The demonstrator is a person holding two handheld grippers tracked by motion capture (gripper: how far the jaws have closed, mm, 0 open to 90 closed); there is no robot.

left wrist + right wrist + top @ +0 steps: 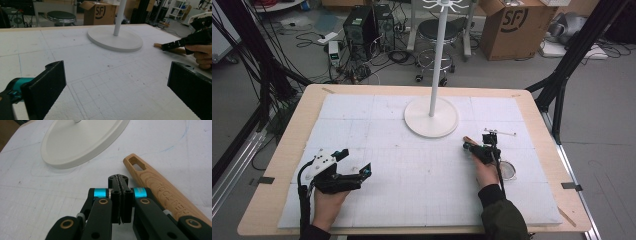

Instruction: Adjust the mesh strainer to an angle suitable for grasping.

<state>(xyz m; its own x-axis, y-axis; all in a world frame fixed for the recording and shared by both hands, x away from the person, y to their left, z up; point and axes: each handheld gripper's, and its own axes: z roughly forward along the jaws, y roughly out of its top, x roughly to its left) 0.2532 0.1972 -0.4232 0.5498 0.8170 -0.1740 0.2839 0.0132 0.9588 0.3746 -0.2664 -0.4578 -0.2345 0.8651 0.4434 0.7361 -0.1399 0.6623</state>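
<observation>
A: What's nearest the right tongs (120, 195)?

B: A wooden handle (160, 187), pale with strong curved grain. In the right gripper view it runs from the upper middle of the frame down to the lower right edge. Its far end is rounded and has a slot cut through it, and letters are pressed into the wood along its length.

A: Are the tongs on it?

B: No. Their jaws are pressed flat together with nothing between them, and the handle lies just beside them, to their right in that view. Whether the tool's body touches it I cannot tell.

A: And from above?

B: In the high view the handle's tip (469, 140) shows right of centre, poking out up and left of the right tongs (484, 149). It lies on the white mat (412, 200) covering the bench (287, 150), a little below and right of the round white base (414, 122) of a stand.

A: The left tongs?

B: At the lower left of the high view, the left tongs (354, 162) stand wide apart, empty, well away from the handle.
</observation>
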